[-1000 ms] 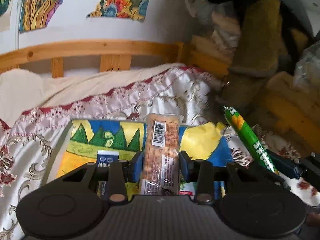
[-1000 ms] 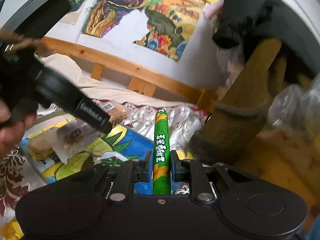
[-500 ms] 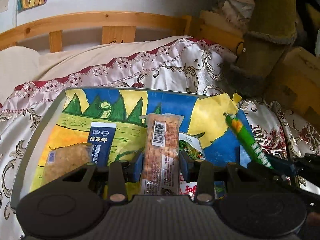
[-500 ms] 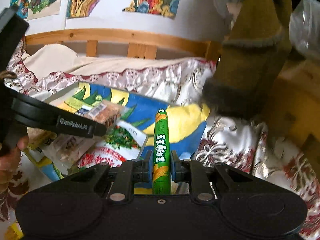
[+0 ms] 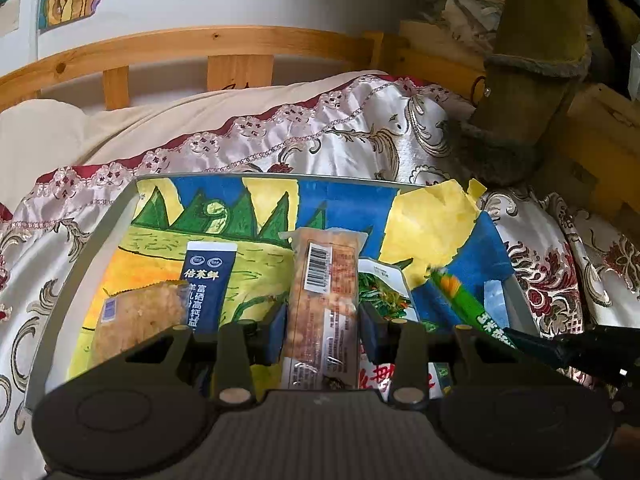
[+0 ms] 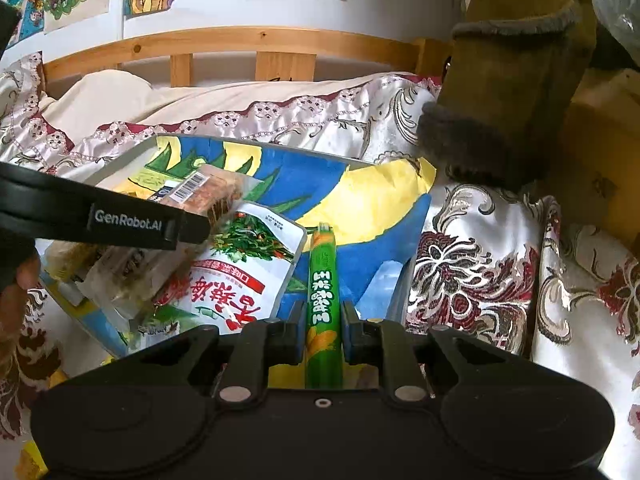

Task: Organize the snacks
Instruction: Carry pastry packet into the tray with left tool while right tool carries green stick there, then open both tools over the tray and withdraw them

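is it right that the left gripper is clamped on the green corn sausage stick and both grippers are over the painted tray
Not quite. The left gripper is clamped on the clear-wrapped orange snack bar; the green corn sausage stick is in the right gripper, as the right wrist view shows. Both are over the painted tray.

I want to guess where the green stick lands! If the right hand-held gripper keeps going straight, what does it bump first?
Probably the painted tray liner: the right hand-held gripper tilts the green stick toward it, beside the white snack pouch. Depth is unclear.
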`<state>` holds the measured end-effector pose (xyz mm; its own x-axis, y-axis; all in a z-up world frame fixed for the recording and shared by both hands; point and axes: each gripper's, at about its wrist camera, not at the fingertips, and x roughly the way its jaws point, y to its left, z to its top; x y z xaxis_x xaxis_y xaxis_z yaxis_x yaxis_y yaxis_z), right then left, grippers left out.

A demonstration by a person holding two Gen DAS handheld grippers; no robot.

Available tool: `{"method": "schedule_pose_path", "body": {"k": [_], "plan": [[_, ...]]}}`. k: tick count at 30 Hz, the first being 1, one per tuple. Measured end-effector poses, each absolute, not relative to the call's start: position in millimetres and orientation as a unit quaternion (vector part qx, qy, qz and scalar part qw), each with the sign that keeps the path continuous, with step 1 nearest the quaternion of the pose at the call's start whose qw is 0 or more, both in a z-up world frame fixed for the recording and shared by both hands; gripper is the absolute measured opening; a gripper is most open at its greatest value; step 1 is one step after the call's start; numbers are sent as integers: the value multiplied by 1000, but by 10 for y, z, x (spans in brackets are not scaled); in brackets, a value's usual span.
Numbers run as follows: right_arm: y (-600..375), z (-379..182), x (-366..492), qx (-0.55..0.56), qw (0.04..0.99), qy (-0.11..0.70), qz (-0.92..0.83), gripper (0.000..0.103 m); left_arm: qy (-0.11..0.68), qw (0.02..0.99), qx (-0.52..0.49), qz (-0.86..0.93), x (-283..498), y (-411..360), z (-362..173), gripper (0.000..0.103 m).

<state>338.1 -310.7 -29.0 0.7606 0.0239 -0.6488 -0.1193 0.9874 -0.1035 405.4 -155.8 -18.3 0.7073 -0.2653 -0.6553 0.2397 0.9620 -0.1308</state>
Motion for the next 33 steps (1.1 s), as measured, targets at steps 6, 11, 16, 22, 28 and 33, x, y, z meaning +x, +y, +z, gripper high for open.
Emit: {"method": "schedule_pose_path", "body": {"k": [6, 11, 16, 22, 28, 33], "plan": [[-3098, -272, 3376, -76, 938, 336, 33, 30, 366, 921, -20, -130, 4055, -1559, -182, 44], [-3137, -156, 3271, -83, 946, 313, 21, 42, 359, 924, -31, -127, 3996, -1518, -95, 58], [-3228, 40, 3105, -58, 957, 283, 19, 58, 335, 934, -37, -121, 3862, -1465, 101, 72], [-3321, 331, 2772, -19, 971, 238, 22, 78, 299, 948, -32, -101, 3538, -1370, 378, 92], [-3355, 650, 2352, 4, 981, 192, 24, 93, 256, 962, -31, -83, 3062, -1199, 630, 101], [-3277, 791, 1924, -2, 987, 160, 28, 97, 232, 969, -29, -75, 2616, -1057, 728, 102]]}}
